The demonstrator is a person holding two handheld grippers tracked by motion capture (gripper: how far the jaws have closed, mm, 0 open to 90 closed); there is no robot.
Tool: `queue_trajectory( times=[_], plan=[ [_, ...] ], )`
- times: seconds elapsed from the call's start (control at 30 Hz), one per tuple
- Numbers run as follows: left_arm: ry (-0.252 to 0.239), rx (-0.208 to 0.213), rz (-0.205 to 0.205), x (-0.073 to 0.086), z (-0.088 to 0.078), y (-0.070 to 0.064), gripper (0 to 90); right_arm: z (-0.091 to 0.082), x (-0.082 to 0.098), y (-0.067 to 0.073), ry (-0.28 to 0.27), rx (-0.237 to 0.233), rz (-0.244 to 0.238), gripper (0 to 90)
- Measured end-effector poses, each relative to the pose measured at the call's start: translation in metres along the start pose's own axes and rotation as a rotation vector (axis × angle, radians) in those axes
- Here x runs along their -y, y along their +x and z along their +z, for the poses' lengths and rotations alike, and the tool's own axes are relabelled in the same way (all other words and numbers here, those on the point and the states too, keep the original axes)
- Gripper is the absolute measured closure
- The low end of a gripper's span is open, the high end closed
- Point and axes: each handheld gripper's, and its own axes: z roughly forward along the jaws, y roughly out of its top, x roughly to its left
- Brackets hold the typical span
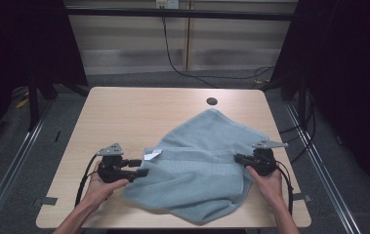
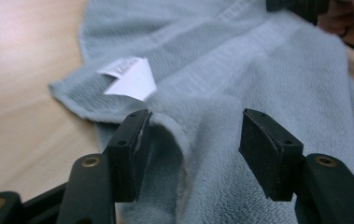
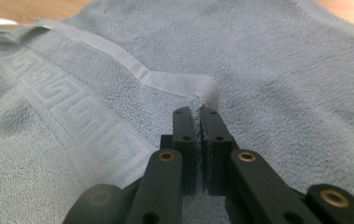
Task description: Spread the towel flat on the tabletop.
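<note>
Fingers first: our right gripper (image 3: 201,122) pinches a hemmed fold of the towel (image 1: 199,165), fingers pressed tight on the cloth, while our left gripper (image 2: 191,140) has its fingers spread, terry bulging between them. Crumpled on the pale wooden counter (image 1: 124,112), the grey-blue towel runs longest from its near edge up to a far corner. Close up, we catch a Greek-key band (image 3: 67,119) and a white label (image 2: 130,79).
</note>
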Motion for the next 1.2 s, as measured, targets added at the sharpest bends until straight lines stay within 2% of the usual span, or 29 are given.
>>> queue_trajectory(
  times=[0.03,0.07,0.1,0.13,0.17,0.2,0.23,0.33,0.4,0.43,0.5,0.53,0.57,0.6,0.63,0.67,0.73,0.77,0.8,0.87,0.9,0.93,1.0,1.07,1.1,1.17,1.2],
  plan=[
    [0.019,-0.019,0.009,0.002,0.003,-0.001,46.1,0.000,0.000,0.001,0.005,0.002,0.002,86.4],
    [0.046,-0.053,0.032,0.005,0.004,-0.002,62.9,0.000,0.001,0.001,0.006,0.000,0.002,86.4],
    [0.064,-0.056,0.034,0.008,0.006,-0.001,73.9,0.000,0.001,0.001,0.007,-0.004,-0.001,86.4],
    [0.064,-0.056,0.034,0.008,0.006,-0.001,81.2,0.000,0.001,0.001,0.007,-0.004,-0.001,86.4],
    [0.099,-0.043,0.039,0.017,0.005,-0.002,85.3,0.000,0.002,0.001,0.011,-0.006,0.003,86.4],
    [0.099,-0.043,0.039,0.017,0.005,-0.002,85.7,0.000,0.002,0.001,0.011,-0.006,0.003,86.4],
    [0.116,-0.010,0.029,0.026,-0.001,-0.007,85.9,0.000,0.004,0.003,0.019,-0.016,0.002,86.4],
    [0.122,0.015,0.023,0.034,-0.010,-0.015,86.1,0.000,0.007,0.006,0.029,-0.029,-0.004,86.4],
    [0.120,0.052,0.004,0.042,-0.020,-0.023,84.0,0.003,0.011,0.014,0.057,-0.054,-0.013,86.4],
    [0.125,0.041,0.024,0.048,-0.027,-0.030,77.4,0.004,0.012,0.017,0.067,-0.058,-0.019,86.3],
    [0.109,0.048,0.012,0.048,-0.030,-0.029,66.3,0.004,0.013,0.021,0.071,-0.064,-0.033,86.3],
    [0.052,0.038,-0.016,0.041,-0.036,-0.021,61.3,0.004,0.012,0.022,0.068,-0.063,-0.038,86.3],
    [0.052,0.038,-0.016,0.041,-0.036,-0.021,57.0,0.004,0.012,0.022,0.068,-0.063,-0.038,86.3],
    [0.019,0.007,-0.062,0.035,-0.038,-0.014,57.0,0.004,0.011,0.022,0.064,-0.065,-0.033,86.3],
    [0.001,-0.019,-0.083,0.031,-0.039,-0.010,50.4,0.003,0.010,0.022,0.058,-0.065,-0.028,86.2],
    [-0.019,-0.052,-0.074,0.020,-0.037,-0.001,50.3,0.004,0.009,0.020,0.051,-0.069,-0.033,86.2],
    [-0.029,-0.088,-0.067,0.012,-0.028,0.011,50.0,0.006,0.009,0.019,0.052,-0.071,-0.032,86.1],
    [-0.018,-0.094,-0.084,0.009,-0.023,0.018,49.2,0.006,0.009,0.019,0.055,-0.068,-0.027,86.0],
    [-0.018,-0.094,-0.084,0.009,-0.023,0.018,48.3,0.006,0.009,0.019,0.055,-0.068,-0.027,86.0],
    [-0.005,-0.106,-0.069,0.005,-0.010,0.027,45.8,0.007,0.009,0.018,0.051,-0.071,-0.032,85.9],
    [0.009,-0.103,-0.075,0.005,-0.006,0.030,45.8,0.007,0.009,0.018,0.051,-0.071,-0.032,85.9],
    [0.026,-0.102,-0.084,0.005,0.000,0.034,41.4,0.007,0.009,0.018,0.049,-0.073,-0.030,85.8],
    [0.061,-0.119,-0.063,0.007,0.007,0.035,39.5,0.008,0.010,0.017,0.052,-0.071,-0.031,85.5],
    [0.068,-0.112,-0.063,0.008,0.009,0.035,37.1,0.008,0.010,0.017,0.055,-0.070,-0.029,85.5],
    [0.066,-0.124,-0.047,0.009,0.011,0.032,37.1,0.010,0.010,0.016,0.061,-0.068,-0.026,85.4],
    [0.066,-0.126,-0.043,0.009,0.011,0.031,38.8,0.011,0.011,0.016,0.065,-0.067,-0.020,85.4],
    [0.072,-0.130,-0.013,0.009,0.013,0.027,42.9,0.012,0.011,0.016,0.068,-0.067,-0.021,85.5]
  ],
)
